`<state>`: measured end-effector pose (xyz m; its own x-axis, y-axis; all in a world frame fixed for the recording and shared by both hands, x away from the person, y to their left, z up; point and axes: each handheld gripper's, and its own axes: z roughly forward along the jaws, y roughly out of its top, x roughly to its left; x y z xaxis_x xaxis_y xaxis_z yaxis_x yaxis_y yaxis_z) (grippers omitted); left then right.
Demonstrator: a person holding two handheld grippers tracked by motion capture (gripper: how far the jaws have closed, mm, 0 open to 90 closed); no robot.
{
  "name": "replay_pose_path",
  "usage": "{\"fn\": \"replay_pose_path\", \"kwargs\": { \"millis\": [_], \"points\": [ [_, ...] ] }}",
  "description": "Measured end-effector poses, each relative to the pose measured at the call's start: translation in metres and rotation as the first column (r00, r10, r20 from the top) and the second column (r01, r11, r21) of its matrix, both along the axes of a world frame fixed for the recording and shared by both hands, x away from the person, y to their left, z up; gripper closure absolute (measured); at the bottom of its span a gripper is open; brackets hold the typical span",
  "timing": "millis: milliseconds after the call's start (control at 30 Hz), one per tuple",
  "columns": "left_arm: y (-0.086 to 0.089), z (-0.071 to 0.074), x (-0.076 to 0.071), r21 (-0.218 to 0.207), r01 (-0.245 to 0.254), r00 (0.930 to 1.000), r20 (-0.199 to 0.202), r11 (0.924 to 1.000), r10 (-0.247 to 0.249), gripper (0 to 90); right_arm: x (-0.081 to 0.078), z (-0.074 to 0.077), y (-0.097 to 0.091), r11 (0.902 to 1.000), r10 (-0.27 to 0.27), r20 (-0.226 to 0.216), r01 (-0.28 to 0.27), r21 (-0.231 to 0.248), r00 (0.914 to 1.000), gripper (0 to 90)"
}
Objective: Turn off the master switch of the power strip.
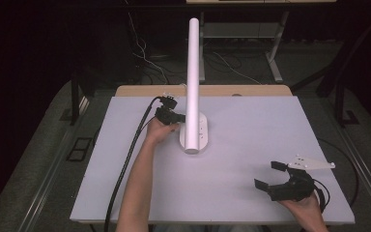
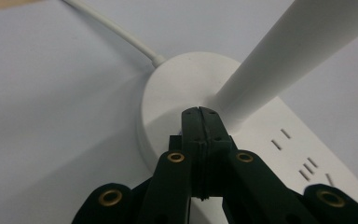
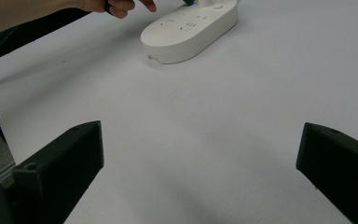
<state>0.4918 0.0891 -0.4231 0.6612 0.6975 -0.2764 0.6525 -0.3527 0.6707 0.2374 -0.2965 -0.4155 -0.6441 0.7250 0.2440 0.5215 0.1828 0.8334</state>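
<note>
Power strip [image 1: 196, 131], one, white, oval, at table [image 1: 251, 145] centre; one white tube [image 1: 192, 82] rising from it. Left gripper [image 1: 178, 117], one, at its 9 o'clock, jaws pressed together, tips on the strip's top, holding nothing. Right gripper [image 1: 270, 175], one, at 5 o'clock, well apart, jaws spread wide, empty.

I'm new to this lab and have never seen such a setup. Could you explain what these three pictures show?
A person holds a black two-jaw gripper in each hand at a pale grey table. The high view looks down from above; the other two come from cameras riding on each gripper. On the table lies a white oval power strip with a tall white post and a white cord. The left gripper has its jaws shut, empty, with their tips at the strip's top beside the post. The right gripper rests wide open, apart from it, holding nothing.
</note>
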Motion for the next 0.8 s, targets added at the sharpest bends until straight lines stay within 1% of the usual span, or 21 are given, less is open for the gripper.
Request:
{"fn": "replay_pose_path", "kwargs": {
  "millis": [33,67,133,167,200,233,267,300,333,367,400,433,500,533,567,600,633,667,700,767,800],
  "points": [
    [0.002,0.0,0.001,-0.007,0.01,0.9999,-0.013,0.9999,-0.01,90.0,0.0,0.0,0.0,1.0,0.001,0.001,-0.001,-0.001,1.0,0.0],
    [0.0,-0.002,0.001,-0.042,-0.02,0.9996,-0.021,0.9989,0.019,90.0,0.0,0.0,0.0,1.0,0.0,0.002,0.0,-0.001,1.0,0.0],
    [0.0,-0.002,0.001,-0.041,-0.02,0.9996,-0.019,0.999,0.019,90.0,-0.001,0.0,0.0,1.0,0.0,0.003,0.0,-0.002,1.0,0.0],
    [0.0,-0.001,0.0,-0.037,-0.022,0.9996,-0.018,0.9991,0.021,90.0,-0.001,0.0,0.001,1.0,0.001,0.004,-0.001,-0.003,1.0,0.0],
    [0.001,-0.001,0.0,-0.013,-0.001,0.9999,-0.015,0.9999,0.001,90.0,-0.001,0.0,0.001,1.0,0.001,0.004,-0.001,-0.003,1.0,0.0],
    [0.001,0.0,0.0,0.004,0.007,0.9999,-0.009,1.0,-0.007,90.0,-0.001,0.0,0.001,1.0,0.0,0.004,0.0,-0.002,1.0,0.0],
    [0.0,0.0,-0.001,0.005,0.001,1.0,-0.004,1.0,-0.001,90.0,-0.001,0.0,0.001,1.0,0.002,0.006,-0.002,-0.003,1.0,0.0],
    [0.0,0.001,0.0,0.022,0.011,0.9999,-0.004,0.9997,-0.011,90.0,-0.001,0.0,0.001,1.0,0.002,0.006,-0.002,-0.003,1.0,0.0],
    [-0.002,0.001,-0.001,0.007,-0.007,1.0,-0.006,1.0,0.007,90.0,-0.001,0.0,0.001,1.0,0.002,0.006,-0.002,-0.002,1.0,0.0],
    [0.001,0.002,0.0,0.037,0.019,0.9998,-0.008,0.9991,-0.019,90.0,-0.001,0.0,0.001,1.0,0.004,0.007,-0.004,-0.002,1.0,0.0],
    [-0.002,0.001,0.0,0.009,-0.011,0.9999,-0.013,0.9999,0.011,90.0,-0.001,0.0,0.001,1.0,0.004,0.007,-0.004,-0.002,1.0,0.0],
    [-0.004,0.0,-0.001,-0.009,-0.033,0.9993,-0.015,0.9994,0.033,90.0,-0.001,0.0,0.001,1.0,0.004,0.007,-0.004,-0.002,1.0,0.0],
    [-0.002,0.003,-0.001,0.053,0.005,1.0,-0.003,0.9986,-0.005,90.0,-0.001,0.0,0.002,1.0,0.004,0.006,-0.004,-0.002,1.0,0.0],
    [-0.004,0.004,-0.001,0.064,0.004,1.0,-0.002,0.998,-0.004,90.0,-0.001,0.0,0.002,1.0,0.004,0.007,-0.004,-0.001,1.0,0.0],
    [-0.005,0.003,-0.002,0.058,-0.005,1.0,0.003,0.9983,0.005,90.0,-0.002,0.001,0.002,1.0,0.003,0.005,-0.003,-0.001,1.0,0.0],
    [-0.008,0.002,-0.002,0.028,-0.04,0.9992,0.003,0.9988,0.04,90.0,-0.002,0.001,0.002,1.0,0.004,0.006,-0.004,-0.001,1.0,0.0],
    [-0.004,0.003,-0.001,0.064,-0.011,0.9999,0.003,0.9979,0.011,90.0,-0.002,0.001,0.002,1.0,0.003,0.006,-0.003,-0.002,1.0,0.0],
    [-0.008,0.002,-0.002,0.022,-0.055,0.9985,-0.004,0.9982,0.055,90.0,-0.002,0.001,0.002,1.0,0.001,0.009,-0.001,0.0,1.0,0.0],
    [-0.009,0.001,-0.002,0.017,-0.062,0.9981,-0.005,0.9979,0.062,90.0,-0.002,0.001,0.002,1.0,0.001,0.009,-0.001,0.0,1.0,0.0],
    [-0.009,0.002,-0.002,0.02,-0.059,0.9983,0.0,0.9981,0.059,90.0,-0.003,0.001,0.001,1.0,0.001,0.009,-0.001,0.0,1.0,0.0],
    [-0.01,0.002,-0.002,0.015,-0.068,0.9977,-0.005,0.9976,0.068,90.0,-0.003,0.001,0.001,1.0,0.001,0.009,-0.001,0.001,1.0,0.0]
  ]
}}
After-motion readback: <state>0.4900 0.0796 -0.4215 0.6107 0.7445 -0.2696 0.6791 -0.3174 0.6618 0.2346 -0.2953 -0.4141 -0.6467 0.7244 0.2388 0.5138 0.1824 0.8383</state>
